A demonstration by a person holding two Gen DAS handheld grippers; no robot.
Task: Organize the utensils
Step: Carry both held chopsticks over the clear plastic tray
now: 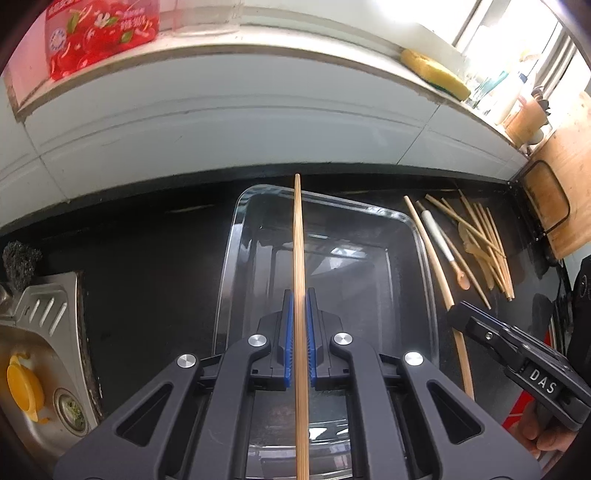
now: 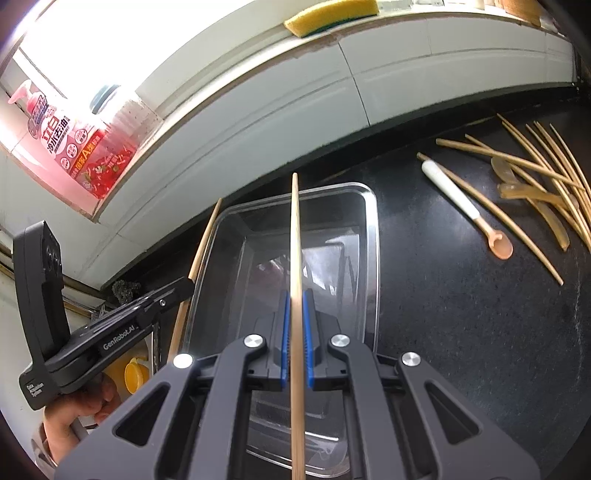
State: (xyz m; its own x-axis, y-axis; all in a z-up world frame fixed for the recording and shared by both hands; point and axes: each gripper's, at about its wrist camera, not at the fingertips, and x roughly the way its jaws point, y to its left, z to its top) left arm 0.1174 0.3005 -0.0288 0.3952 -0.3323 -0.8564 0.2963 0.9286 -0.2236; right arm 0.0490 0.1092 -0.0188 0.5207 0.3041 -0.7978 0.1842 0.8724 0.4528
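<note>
One chopstick (image 1: 300, 258) each: left tongs (image 1: 300, 339) and right tongs (image 2: 295, 332) clamped, level over glass tray (image 1: 417, 236).

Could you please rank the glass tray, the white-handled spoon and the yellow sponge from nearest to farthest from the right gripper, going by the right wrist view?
1. Glass tray: directly under the right gripper.
2. White-handled spoon: on the counter, ahead to the right.
3. Yellow sponge: up on the ledge, farthest back.
</note>
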